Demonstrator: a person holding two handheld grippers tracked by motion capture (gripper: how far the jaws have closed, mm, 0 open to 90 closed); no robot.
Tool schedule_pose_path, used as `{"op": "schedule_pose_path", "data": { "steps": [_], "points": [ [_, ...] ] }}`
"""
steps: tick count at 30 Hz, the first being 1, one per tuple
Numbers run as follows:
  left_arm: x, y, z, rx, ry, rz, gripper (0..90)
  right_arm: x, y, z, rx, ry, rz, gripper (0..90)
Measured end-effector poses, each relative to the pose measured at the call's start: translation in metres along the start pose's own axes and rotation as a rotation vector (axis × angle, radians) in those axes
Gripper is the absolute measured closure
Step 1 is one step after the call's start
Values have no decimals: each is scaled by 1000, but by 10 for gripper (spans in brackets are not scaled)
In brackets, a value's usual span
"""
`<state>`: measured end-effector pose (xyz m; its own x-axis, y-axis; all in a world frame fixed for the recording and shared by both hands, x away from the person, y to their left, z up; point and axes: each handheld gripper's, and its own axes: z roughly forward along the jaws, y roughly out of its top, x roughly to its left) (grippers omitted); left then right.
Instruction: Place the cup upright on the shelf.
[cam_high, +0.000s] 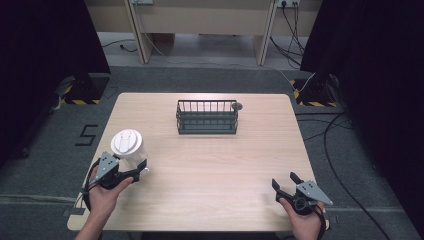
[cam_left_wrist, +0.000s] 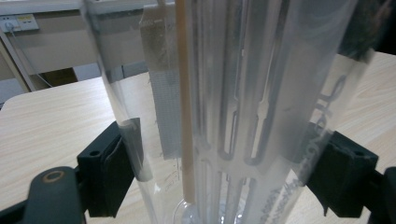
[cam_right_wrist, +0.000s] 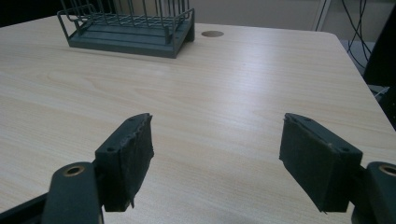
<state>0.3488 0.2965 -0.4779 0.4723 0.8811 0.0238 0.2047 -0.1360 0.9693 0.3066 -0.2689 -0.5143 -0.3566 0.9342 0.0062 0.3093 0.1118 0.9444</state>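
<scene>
A clear plastic cup (cam_high: 131, 150) with a white lid (cam_high: 126, 140) stands upright near the table's left front. My left gripper (cam_high: 132, 163) holds it from the near side. In the left gripper view the cup (cam_left_wrist: 233, 93) stands between the two black pads (cam_left_wrist: 116, 172), which press on its walls at either side. My right gripper (cam_high: 283, 180) rests at the right front of the table, open, with bare wood between its jaws (cam_right_wrist: 217, 154).
A dark wire basket (cam_high: 207, 117) (cam_right_wrist: 126, 25) stands at the back middle of the wooden table (cam_high: 210, 170), with a round cable hole (cam_high: 237, 106) beside its right end. Cables and stand bases lie on the floor around the table.
</scene>
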Motion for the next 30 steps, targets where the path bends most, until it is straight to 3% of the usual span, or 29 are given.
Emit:
{"op": "schedule_pose_path", "data": {
  "steps": [13,30],
  "points": [
    [-6,10,16,-7,-24,3,179,0,0,0,1,1,1,263],
    [-12,39,44,-40,-59,16,179,0,0,0,3,9,1,264]
  ]
}}
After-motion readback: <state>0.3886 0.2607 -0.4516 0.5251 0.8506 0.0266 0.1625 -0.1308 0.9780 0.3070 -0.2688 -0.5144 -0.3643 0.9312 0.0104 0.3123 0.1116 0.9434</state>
